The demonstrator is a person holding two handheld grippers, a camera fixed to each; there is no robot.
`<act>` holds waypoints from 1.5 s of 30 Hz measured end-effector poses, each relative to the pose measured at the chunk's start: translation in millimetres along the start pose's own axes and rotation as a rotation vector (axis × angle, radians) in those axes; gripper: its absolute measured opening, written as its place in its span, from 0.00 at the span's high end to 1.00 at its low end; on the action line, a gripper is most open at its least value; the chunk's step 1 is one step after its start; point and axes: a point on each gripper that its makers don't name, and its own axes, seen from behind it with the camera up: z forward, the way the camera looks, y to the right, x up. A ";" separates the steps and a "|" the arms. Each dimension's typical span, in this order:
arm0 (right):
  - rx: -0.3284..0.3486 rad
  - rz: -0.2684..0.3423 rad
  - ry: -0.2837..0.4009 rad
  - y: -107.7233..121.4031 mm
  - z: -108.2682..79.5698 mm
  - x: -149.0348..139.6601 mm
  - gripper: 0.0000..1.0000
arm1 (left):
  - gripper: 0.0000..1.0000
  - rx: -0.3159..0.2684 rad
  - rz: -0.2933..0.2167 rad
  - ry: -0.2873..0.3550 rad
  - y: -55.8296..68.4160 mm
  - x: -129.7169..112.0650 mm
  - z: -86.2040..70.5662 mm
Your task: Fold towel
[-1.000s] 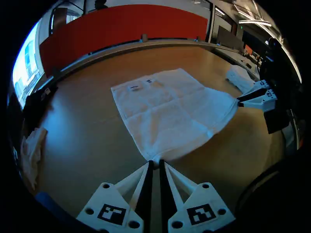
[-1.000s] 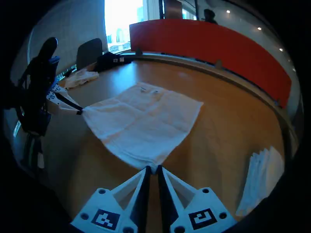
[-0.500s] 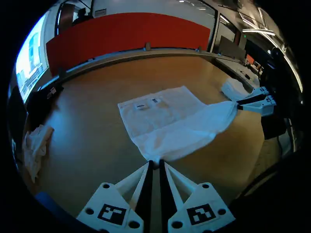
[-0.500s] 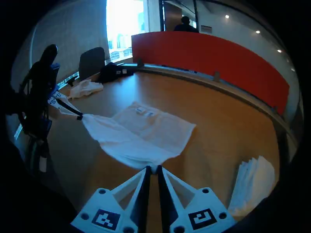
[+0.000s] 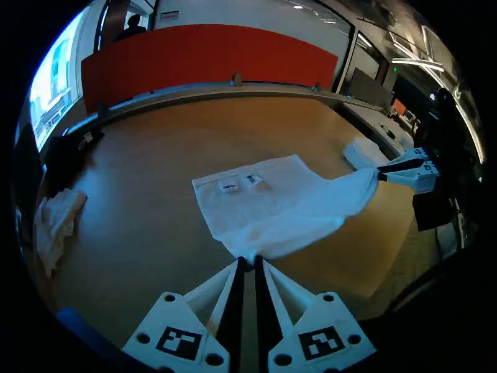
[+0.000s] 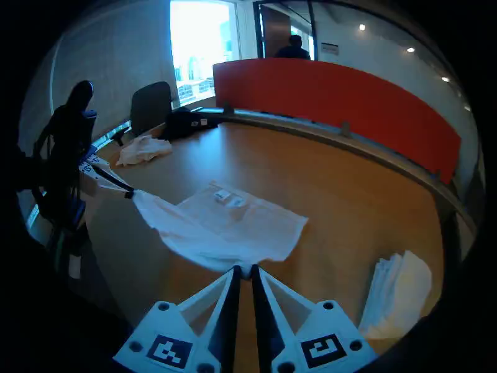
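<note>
A white towel [image 5: 273,199] lies half on the wooden table [image 5: 155,161], its near edge lifted off the surface. My left gripper [image 5: 247,261] is shut on one near corner of the towel. In the left gripper view the right gripper [image 5: 380,176] pinches the other near corner at the right. In the right gripper view the towel [image 6: 242,224] sags between my right gripper [image 6: 243,268], shut on its corner, and the left gripper [image 6: 129,194] at the left. Two small labels [image 5: 239,183] show on the flat far part.
A stack of folded white towels [image 6: 397,292] sits at the table's right end, also visible as the stack [image 5: 366,151]. A crumpled cloth [image 5: 56,217] and a dark bag [image 5: 68,155] lie at the left. An orange partition [image 5: 205,56] runs behind the table. Chairs [image 6: 146,105] stand near the window.
Both grippers have risen and drawn back, lifting the towel's near edge off the table. The towel now looks smaller and farther away, with its front half hanging.
</note>
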 end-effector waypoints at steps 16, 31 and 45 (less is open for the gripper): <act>0.009 0.003 -0.003 -0.4 8.0 5.3 0.87 | 0.88 0.000 0.003 -0.001 -2.7 4.2 9.1; -0.023 0.000 0.008 22.4 41.7 25.9 0.87 | 0.88 0.022 0.018 0.018 -25.5 35.5 36.7; -0.071 0.025 -0.026 55.6 88.4 25.4 0.87 | 0.88 0.035 0.006 0.028 -50.4 52.2 77.6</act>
